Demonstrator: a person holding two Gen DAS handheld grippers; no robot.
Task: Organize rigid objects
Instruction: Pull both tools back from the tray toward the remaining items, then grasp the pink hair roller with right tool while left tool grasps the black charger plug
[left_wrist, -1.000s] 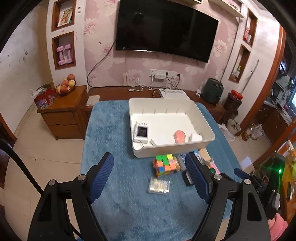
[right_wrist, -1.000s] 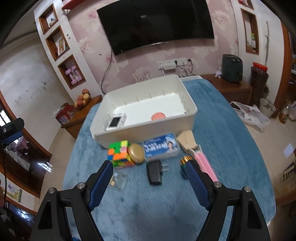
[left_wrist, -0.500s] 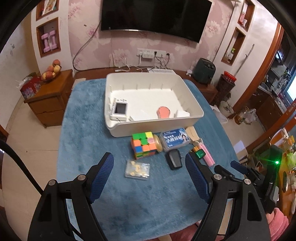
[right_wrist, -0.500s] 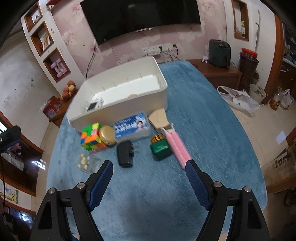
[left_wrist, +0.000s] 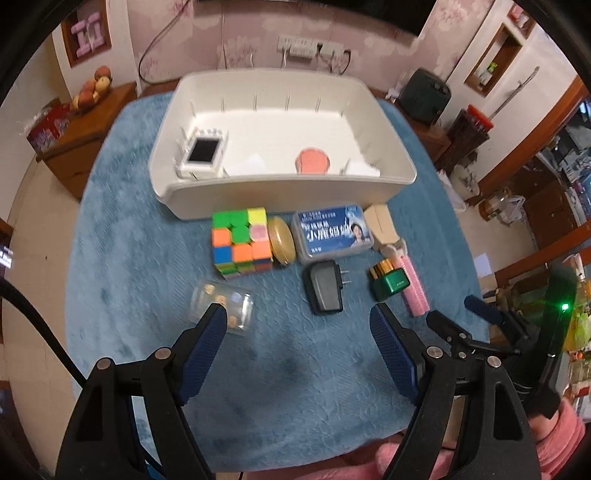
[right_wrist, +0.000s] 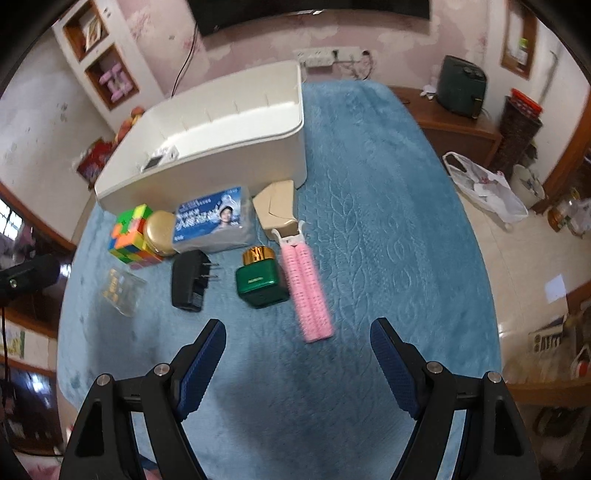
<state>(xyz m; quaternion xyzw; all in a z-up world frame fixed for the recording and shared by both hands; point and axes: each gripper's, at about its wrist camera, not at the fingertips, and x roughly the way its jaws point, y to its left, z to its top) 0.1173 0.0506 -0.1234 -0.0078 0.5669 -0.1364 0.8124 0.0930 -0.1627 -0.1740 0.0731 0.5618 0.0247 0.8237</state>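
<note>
Both grippers hover above a tabletop (left_wrist: 122, 258) covered in blue cloth, jaws spread wide and holding nothing. The left gripper (left_wrist: 297, 347) points toward a black charger (left_wrist: 323, 286); its left finger overlaps a clear plastic box (left_wrist: 221, 302). The right gripper (right_wrist: 297, 354) sits near a pink hair roller (right_wrist: 308, 291) and green bottle (right_wrist: 260, 278). Beyond them, a colourful puzzle cube (left_wrist: 240, 245), gold tin (left_wrist: 281, 240) and blue box (left_wrist: 334, 230) line up just before a white bin (left_wrist: 280, 195).
</note>
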